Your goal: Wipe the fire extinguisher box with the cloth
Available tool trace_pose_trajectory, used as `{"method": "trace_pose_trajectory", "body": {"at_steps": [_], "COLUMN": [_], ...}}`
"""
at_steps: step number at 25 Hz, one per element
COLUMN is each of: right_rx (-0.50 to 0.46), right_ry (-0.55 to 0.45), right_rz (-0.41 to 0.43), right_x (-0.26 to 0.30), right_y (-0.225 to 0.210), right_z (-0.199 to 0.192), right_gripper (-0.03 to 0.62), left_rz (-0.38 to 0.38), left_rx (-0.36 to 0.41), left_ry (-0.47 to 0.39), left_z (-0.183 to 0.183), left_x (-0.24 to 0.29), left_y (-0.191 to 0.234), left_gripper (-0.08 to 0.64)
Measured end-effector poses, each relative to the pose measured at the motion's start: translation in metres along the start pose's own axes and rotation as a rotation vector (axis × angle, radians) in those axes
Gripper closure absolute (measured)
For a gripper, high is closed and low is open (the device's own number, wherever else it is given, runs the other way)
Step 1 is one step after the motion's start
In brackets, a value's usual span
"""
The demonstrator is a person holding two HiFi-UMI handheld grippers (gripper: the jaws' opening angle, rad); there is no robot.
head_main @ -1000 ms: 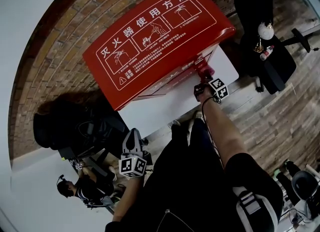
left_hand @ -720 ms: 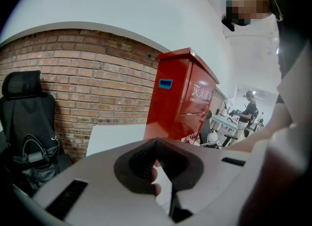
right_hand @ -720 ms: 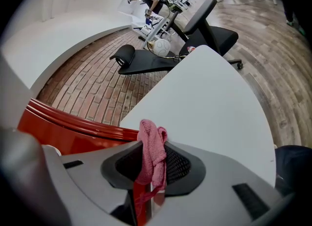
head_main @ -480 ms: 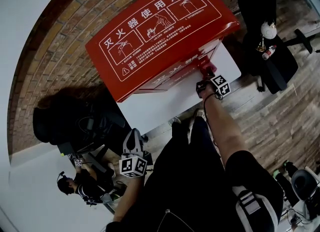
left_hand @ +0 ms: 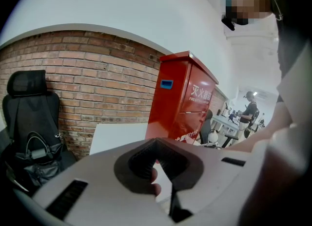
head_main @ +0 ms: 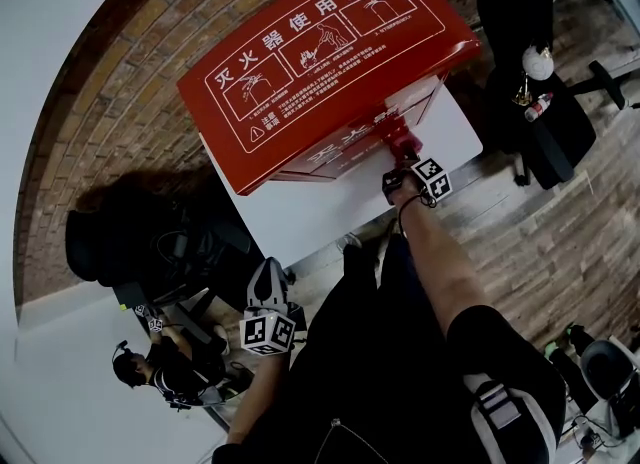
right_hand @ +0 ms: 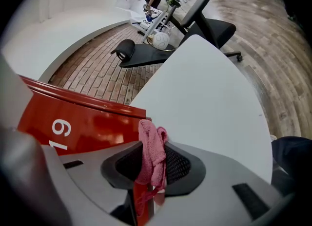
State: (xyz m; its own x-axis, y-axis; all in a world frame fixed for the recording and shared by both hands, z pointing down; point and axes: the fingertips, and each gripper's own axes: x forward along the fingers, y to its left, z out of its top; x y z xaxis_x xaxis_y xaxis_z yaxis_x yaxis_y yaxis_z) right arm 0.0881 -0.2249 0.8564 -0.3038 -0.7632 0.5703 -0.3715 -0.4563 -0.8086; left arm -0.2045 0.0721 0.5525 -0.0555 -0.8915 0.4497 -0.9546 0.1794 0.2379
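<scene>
The red fire extinguisher box (head_main: 320,62) stands on a white platform (head_main: 330,214) against the brick wall, with white instruction pictures on its top. My right gripper (head_main: 400,150) is shut on a pink cloth (head_main: 396,135) and presses it against the box's front face near the lower right. In the right gripper view the pink cloth (right_hand: 151,149) hangs pinched between the jaws (right_hand: 150,171), beside the red box (right_hand: 73,122). My left gripper (head_main: 266,287) hangs low at my side, far from the box, shut with nothing in it. The left gripper view shows the box (left_hand: 181,104) from a distance.
A black office chair with a bag (head_main: 130,242) stands left of the platform, and another black chair (head_main: 530,102) stands to the right. A person (head_main: 160,377) is at a desk at the lower left. The floor is wood plank.
My right gripper has slid the cloth a little to the left along the box's front face. The left gripper has stayed where it was.
</scene>
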Motion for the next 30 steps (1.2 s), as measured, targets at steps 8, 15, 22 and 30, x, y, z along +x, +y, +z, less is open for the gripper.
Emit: {"method": "trace_pose_trajectory", "body": {"at_steps": [8, 15, 22, 30], "right_rx": [0.008, 0.032, 0.084, 0.108], "right_ry": [0.000, -0.016, -0.017, -0.013], "right_rz": [0.009, 0.058, 0.103, 0.146], "right_x": [-0.001, -0.005, -0.014, -0.028], "right_y": [-0.001, 0.007, 0.026, 0.043], "right_z": [-0.009, -0.007, -0.005, -0.002], "right_gripper": [0.477, 0.477, 0.477, 0.477], "left_rz": [0.009, 0.006, -0.013, -0.044], "left_rx": [-0.008, -0.009, -0.007, -0.004], "left_ry": [0.001, -0.001, -0.002, -0.003], "left_z": [-0.005, -0.005, -0.005, -0.003], "left_x": [-0.006, -0.009, -0.004, 0.003], "left_y": [0.004, 0.006, 0.002, -0.004], "left_gripper": [0.538, 0.538, 0.538, 0.538]}}
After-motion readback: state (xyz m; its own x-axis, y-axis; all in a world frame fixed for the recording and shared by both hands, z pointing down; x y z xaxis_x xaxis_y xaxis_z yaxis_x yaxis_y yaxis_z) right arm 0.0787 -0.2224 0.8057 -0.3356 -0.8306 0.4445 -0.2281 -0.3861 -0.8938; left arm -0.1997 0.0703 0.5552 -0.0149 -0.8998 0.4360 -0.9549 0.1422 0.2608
